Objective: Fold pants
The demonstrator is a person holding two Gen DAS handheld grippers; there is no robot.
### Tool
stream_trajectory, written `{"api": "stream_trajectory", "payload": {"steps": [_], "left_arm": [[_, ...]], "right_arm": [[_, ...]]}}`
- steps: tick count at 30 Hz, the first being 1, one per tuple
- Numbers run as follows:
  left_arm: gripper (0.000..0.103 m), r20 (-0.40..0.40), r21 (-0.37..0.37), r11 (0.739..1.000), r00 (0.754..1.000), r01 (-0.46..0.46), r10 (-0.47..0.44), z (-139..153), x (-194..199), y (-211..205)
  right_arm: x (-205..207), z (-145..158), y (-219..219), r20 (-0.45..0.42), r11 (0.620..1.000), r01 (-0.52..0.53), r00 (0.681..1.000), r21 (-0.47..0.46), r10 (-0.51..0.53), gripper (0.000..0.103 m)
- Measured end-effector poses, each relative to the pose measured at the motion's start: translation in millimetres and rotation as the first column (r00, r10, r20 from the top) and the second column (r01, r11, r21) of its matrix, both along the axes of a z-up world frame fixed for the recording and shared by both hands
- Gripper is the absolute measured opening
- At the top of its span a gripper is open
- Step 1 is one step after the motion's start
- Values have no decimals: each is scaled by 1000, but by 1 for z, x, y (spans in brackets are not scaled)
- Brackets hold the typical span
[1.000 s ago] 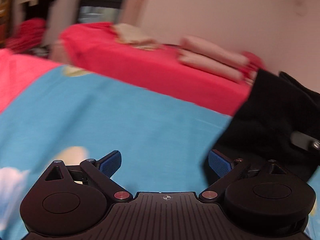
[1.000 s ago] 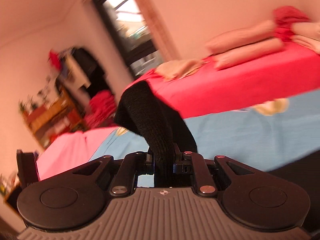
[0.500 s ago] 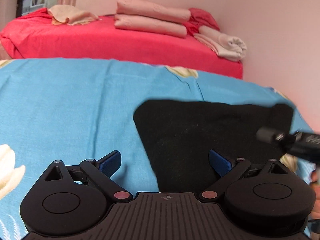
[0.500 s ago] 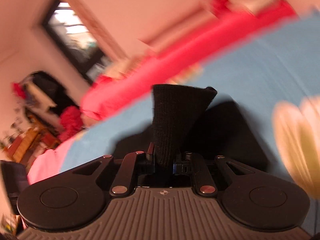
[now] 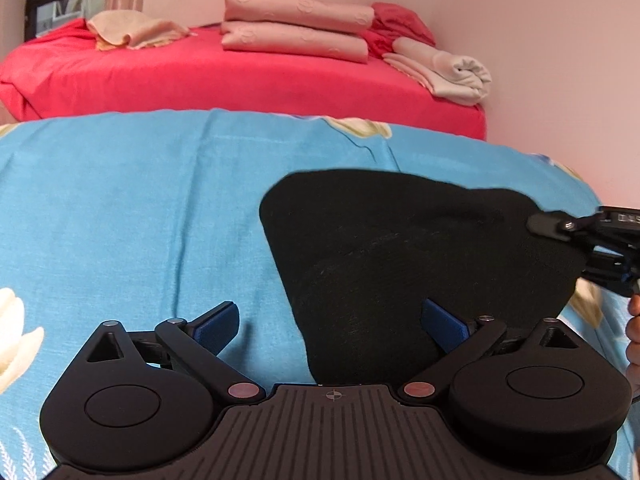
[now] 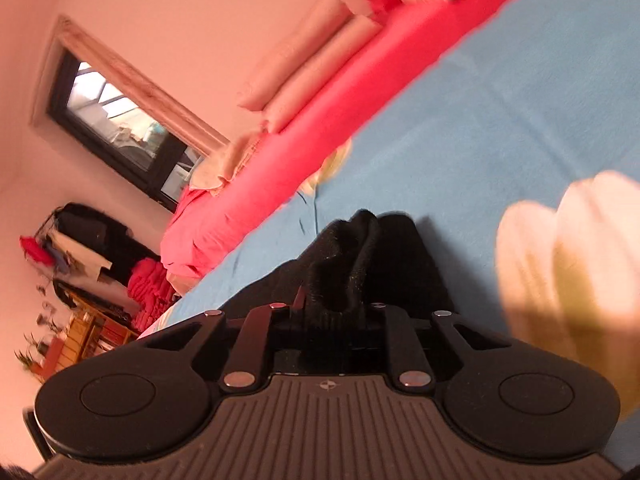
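Observation:
The black pants (image 5: 400,256) lie folded on the blue flowered sheet (image 5: 132,216), right of the middle in the left wrist view. My left gripper (image 5: 332,320) is open and empty, its blue pads (image 5: 216,320) apart over the pants' near left edge. My right gripper (image 6: 332,304) is shut on a bunched fold of the pants (image 6: 344,272), low over the sheet. It also shows at the right edge of the left wrist view (image 5: 576,240), at the pants' right corner.
A red-covered bed (image 5: 240,76) stands behind, with folded pink blankets (image 5: 296,24), a beige cloth (image 5: 132,32) and a rolled white towel (image 5: 452,68). A pink wall is on the right. A window (image 6: 120,128) and a cluttered shelf (image 6: 80,280) are on the left.
My right gripper has carried the pants' end over and down onto the sheet, so the pants now lie folded. My left gripper has turned right toward the pants and stayed open.

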State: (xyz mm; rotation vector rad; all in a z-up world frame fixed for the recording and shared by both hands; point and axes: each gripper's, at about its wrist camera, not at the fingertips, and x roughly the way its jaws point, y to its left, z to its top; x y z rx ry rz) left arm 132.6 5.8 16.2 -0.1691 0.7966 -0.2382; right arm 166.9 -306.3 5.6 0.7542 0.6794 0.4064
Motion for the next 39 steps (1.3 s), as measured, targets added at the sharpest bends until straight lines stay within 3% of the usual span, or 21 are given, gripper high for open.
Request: {"api": "stream_trajectory", "payload": {"steps": [1, 3, 6, 8, 9, 10, 12, 15, 16, 17, 18, 19, 20, 21, 22, 23, 25, 28, 32, 36, 39], "left_arm": [[103, -3, -7, 1000, 1000, 8, -8, 0, 0, -1], [103, -12, 2, 1000, 1000, 20, -20, -2, 1, -6], [103, 4, 47, 999, 1000, 21, -21, -1, 0, -13], [103, 11, 69, 997, 1000, 17, -18, -1, -2, -14], [103, 10, 69, 997, 1000, 20, -21, -1, -2, -14], [103, 10, 70, 997, 1000, 19, -20, -1, -2, -14], [103, 10, 69, 997, 1000, 19, -19, -1, -1, -14], [103, 8, 68, 998, 1000, 14, -14, -2, -1, -15], [103, 6, 66, 998, 1000, 13, -14, -2, 0, -15], [103, 5, 63, 998, 1000, 14, -15, -3, 0, -14], [103, 4, 60, 998, 1000, 17, -17, -3, 0, -13], [103, 3, 59, 998, 1000, 17, -18, -3, 0, -13], [103, 2, 57, 998, 1000, 21, -21, -3, 1, -13], [103, -1, 58, 998, 1000, 22, -22, -3, 1, -13], [103, -4, 59, 998, 1000, 24, -24, -2, 2, -12], [103, -10, 57, 998, 1000, 27, -27, -1, 3, -12], [103, -20, 43, 998, 999, 42, -41, 4, 5, -9], [103, -31, 5, 998, 998, 58, -58, 10, 7, -2], [103, -110, -80, 992, 988, 98, -107, -1, 21, 10], [103, -170, -258, 963, 977, 78, -125, -21, 34, 26], [103, -144, -267, 960, 981, 86, -128, -24, 39, 20]], "right_arm": [[-8, 4, -2, 53, 999, 10, 999, -35, -8, 19], [-6, 0, -4, 22, 996, 19, 1000, -88, -18, 19], [-4, -4, -14, -23, 999, 42, 999, -22, -42, 24], [-16, 15, -9, 89, 981, 161, 984, -112, -152, 45], [-21, 24, -2, 168, 965, 191, 973, -178, -161, 48], [-22, 32, 11, 233, 955, 187, 963, -229, -132, 49], [-16, 40, 40, 281, 951, 70, 959, -301, 19, 50], [4, 36, 83, 261, 895, -92, 939, -437, 224, 59], [13, 29, 89, 230, 869, -104, 943, -483, 241, 58], [23, 22, 87, 190, 852, -82, 960, -517, 208, 46], [31, 18, 77, 160, 857, -39, 977, -514, 140, 32], [34, 16, 61, 142, 889, 3, 987, -458, 70, 9], [33, 16, 43, 121, 917, 48, 993, -396, 0, 11], [31, 17, 32, 110, 927, 82, 993, -365, -44, 18], [30, 18, 26, 97, 916, 102, 993, -388, -69, 56], [27, 18, 24, 83, 899, 106, 993, -424, -78, 85], [21, 16, 13, 49, 915, 58, 998, -400, -42, 89], [20, 4, -10, -100, 972, -115, 990, -207, 96, 95], [25, -10, -22, -228, 976, -200, 958, -88, 176, 97], [25, -19, -24, -220, 976, -218, 952, 9, 215, 101], [15, -12, -16, -185, 977, -211, 962, -28, 203, 93]]}}
